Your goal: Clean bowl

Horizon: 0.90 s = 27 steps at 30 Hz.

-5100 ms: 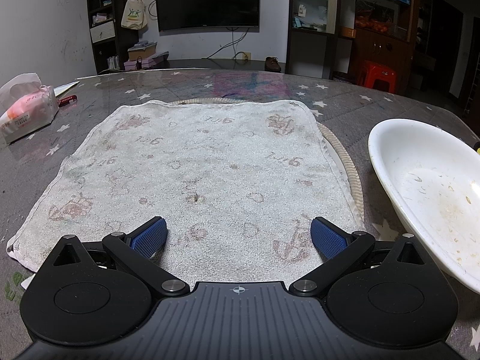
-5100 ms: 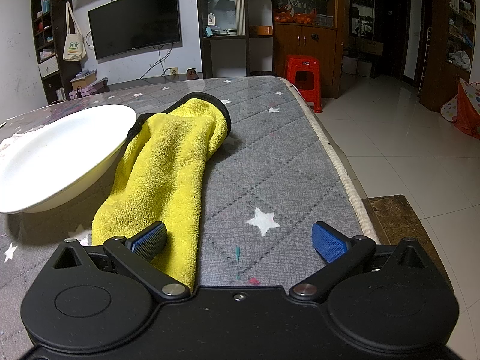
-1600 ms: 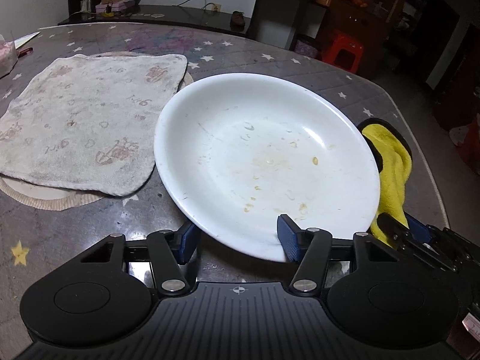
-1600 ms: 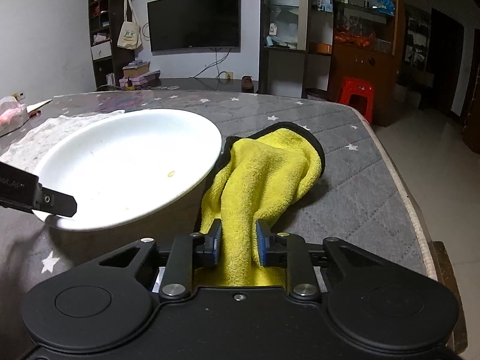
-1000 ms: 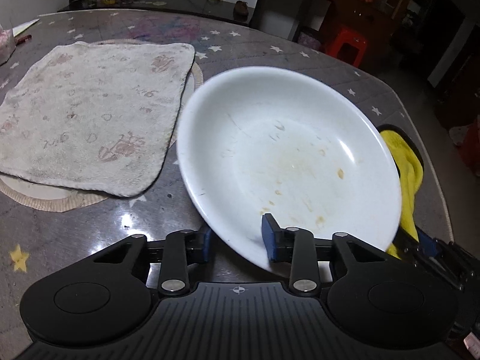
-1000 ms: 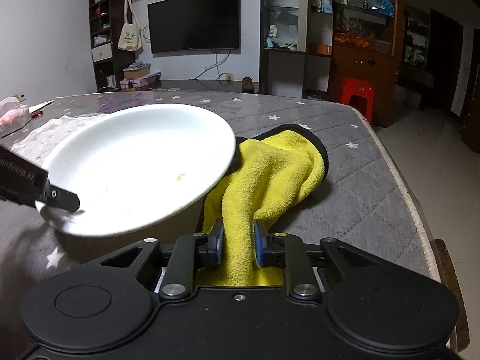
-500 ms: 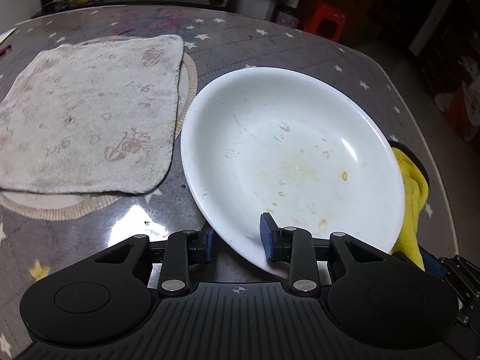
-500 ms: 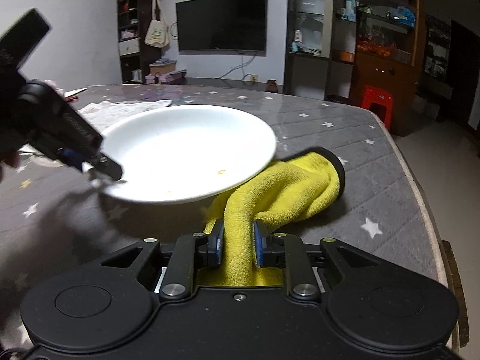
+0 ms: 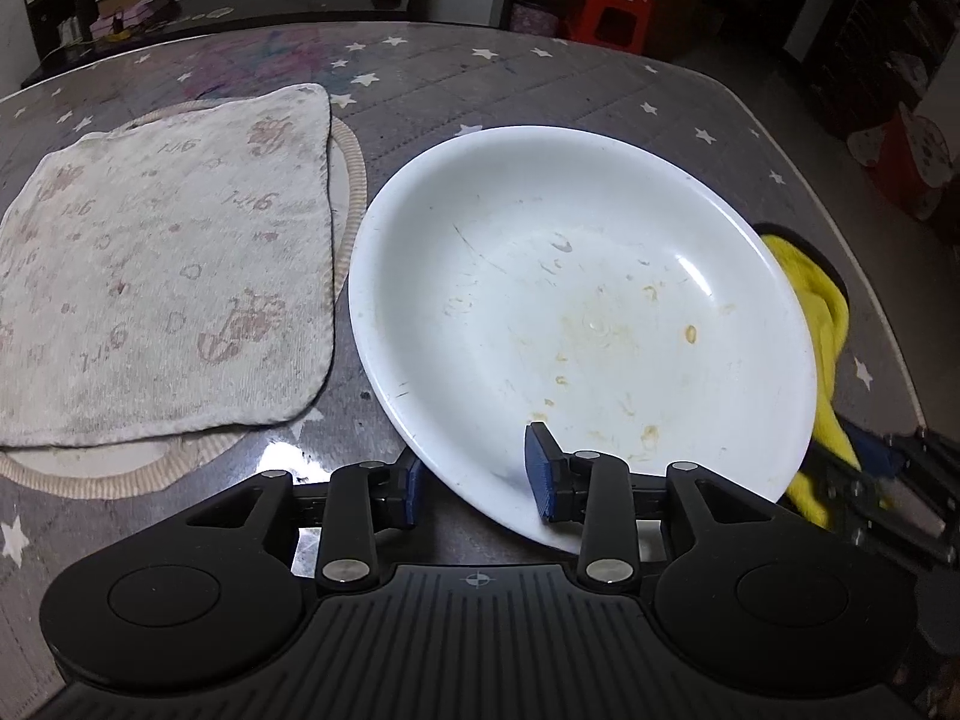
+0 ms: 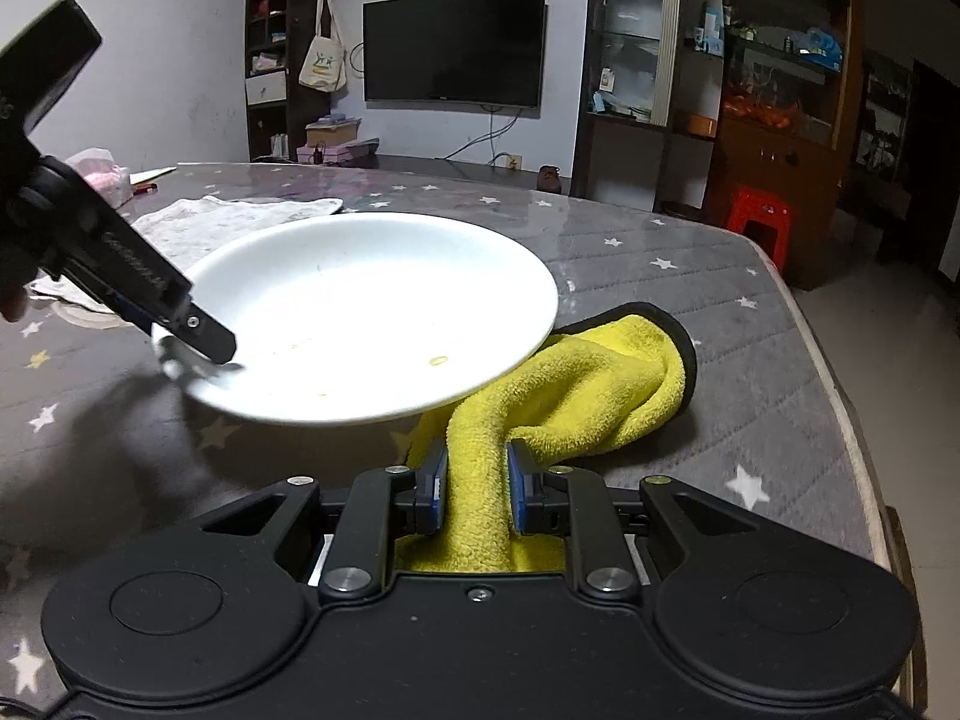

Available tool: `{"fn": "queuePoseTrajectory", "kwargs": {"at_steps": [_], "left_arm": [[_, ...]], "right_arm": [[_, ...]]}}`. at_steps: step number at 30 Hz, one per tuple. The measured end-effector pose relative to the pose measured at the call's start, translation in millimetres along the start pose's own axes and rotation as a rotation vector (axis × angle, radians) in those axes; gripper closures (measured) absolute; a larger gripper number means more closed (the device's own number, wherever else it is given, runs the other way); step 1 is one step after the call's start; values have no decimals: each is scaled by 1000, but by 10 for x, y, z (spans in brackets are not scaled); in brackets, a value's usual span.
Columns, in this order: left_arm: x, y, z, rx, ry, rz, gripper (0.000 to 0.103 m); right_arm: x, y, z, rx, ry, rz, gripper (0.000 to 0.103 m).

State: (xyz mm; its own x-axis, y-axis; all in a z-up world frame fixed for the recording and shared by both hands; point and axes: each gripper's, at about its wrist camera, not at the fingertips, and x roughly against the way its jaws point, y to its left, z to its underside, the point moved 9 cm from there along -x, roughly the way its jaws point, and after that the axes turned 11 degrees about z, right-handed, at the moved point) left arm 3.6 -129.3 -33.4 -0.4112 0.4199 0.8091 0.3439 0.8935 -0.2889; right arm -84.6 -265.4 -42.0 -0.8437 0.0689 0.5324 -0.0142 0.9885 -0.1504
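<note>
White bowl (image 9: 576, 300) rim between opening left gripper (image 9: 474, 480) jaws.

**Bowl and cloth: condition and position**

The bowl (image 9: 588, 312) is white, wide and shallow, tilted, with yellowish food residue and streaks inside. The yellow cloth (image 10: 576, 396), dark-edged, lies bunched on the bench, partly beneath the bowl's rim.

The white bowl (image 9: 576, 312) hides most of the yellow cloth (image 9: 825, 324) and the table (image 9: 480, 84) beneath it. The patterned towel (image 9: 156, 276) runs off the picture's left edge.
</note>
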Motion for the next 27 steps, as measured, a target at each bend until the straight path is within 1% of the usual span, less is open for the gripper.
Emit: {"fn": "queuePoseTrajectory", "kwargs": {"at_steps": [10,20,24,27], "left_arm": [[-45,33,-60,-53,32,8,64],[-152,99,-202,-143,80,28,62],[-212,131,-300,-189,95,23,61],[-253,161,-369,-202,99,5,61]], "right_arm": [[-143,-56,-56,82,-12,12,81],[-260,-104,-93,134,-23,25,81],[-290,-110,-98,145,-26,34,81],[-299,-113,-93,151,-27,40,81]]}}
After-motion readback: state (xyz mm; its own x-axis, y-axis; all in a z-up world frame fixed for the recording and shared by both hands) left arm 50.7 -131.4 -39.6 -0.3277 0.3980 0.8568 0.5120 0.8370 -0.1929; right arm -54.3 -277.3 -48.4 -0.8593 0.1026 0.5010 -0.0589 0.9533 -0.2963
